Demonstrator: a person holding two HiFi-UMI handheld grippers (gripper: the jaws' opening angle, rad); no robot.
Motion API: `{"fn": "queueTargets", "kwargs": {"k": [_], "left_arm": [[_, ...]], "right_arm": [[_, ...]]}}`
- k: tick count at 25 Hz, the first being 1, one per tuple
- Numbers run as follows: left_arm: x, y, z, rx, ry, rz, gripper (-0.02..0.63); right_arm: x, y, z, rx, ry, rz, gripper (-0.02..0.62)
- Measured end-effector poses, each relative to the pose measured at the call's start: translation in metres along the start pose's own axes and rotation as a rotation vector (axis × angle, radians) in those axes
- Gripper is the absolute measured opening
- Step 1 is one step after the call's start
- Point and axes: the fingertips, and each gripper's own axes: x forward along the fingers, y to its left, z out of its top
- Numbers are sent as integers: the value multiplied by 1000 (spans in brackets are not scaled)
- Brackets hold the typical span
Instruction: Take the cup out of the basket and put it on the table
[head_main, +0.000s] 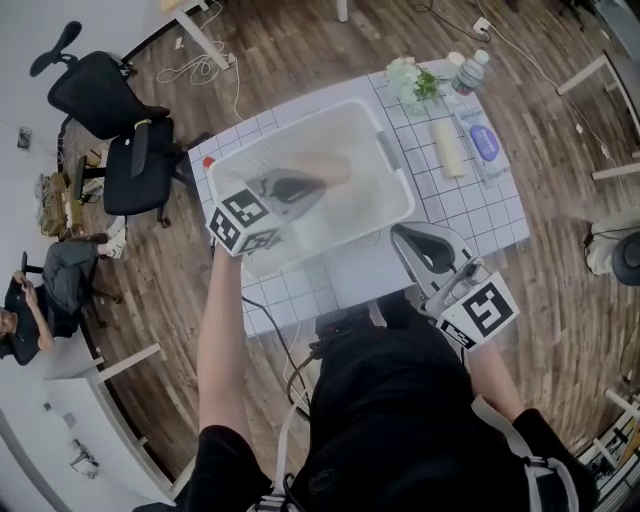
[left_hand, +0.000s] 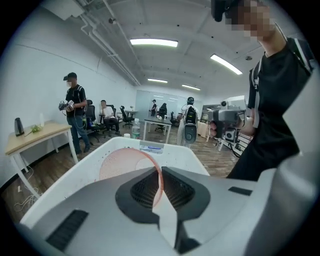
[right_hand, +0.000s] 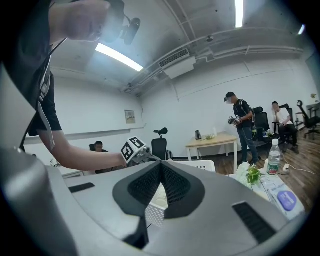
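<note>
One basket (left_hand: 180, 152) holds one cup (left_hand: 120, 167), blurred from above; left gripper (left_hand: 160, 192) pinches its rim (right gripper (right_hand: 161, 172) closed, empty).

Looking down from the head view, the cup (head_main: 340, 170) is just a pinkish smear behind the milky wall of the basket (head_main: 385, 195). The tips of the left hand-held gripper (head_main: 318, 183) go hazy in there too, so we can't tell from up here how they sit on it. In the left gripper view that gripper's own body covers the cup's lower half; we only get the rim and upper wall. The person's torso hides the near edge of the tabletop (head_main: 470, 215). Print on the packet (head_main: 484, 142) is too small for us to read. Over in the right gripper view, the right hand-held gripper (right_hand: 160, 165) blocks most of the basket.
</note>
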Motion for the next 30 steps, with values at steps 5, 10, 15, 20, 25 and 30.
{"fn": "queueTargets", "kwargs": {"k": [5,10,15,20,25,30], "left_arm": [[-30,-16,27,-7,-118,67,26],[-54,-39,53,-9,-240,125,26],[-69,-72,82,-35,-416,160,26],[-75,-106,92,-47,-503,229,26],[-74,-131,90,-75,-534,299,26],[-65,-148,82,-74,-515,365,26]], "right_arm": [[-6,0,8,-2,-21,28,15],[-13,-2,14,-7,-37,59,15],[-17,-4,13,-14,-28,97,15],[-20,-4,11,-13,-22,137,15],[-22,-6,6,-9,-9,182,15],[-21,1,-6,-8,17,254,15]]}}
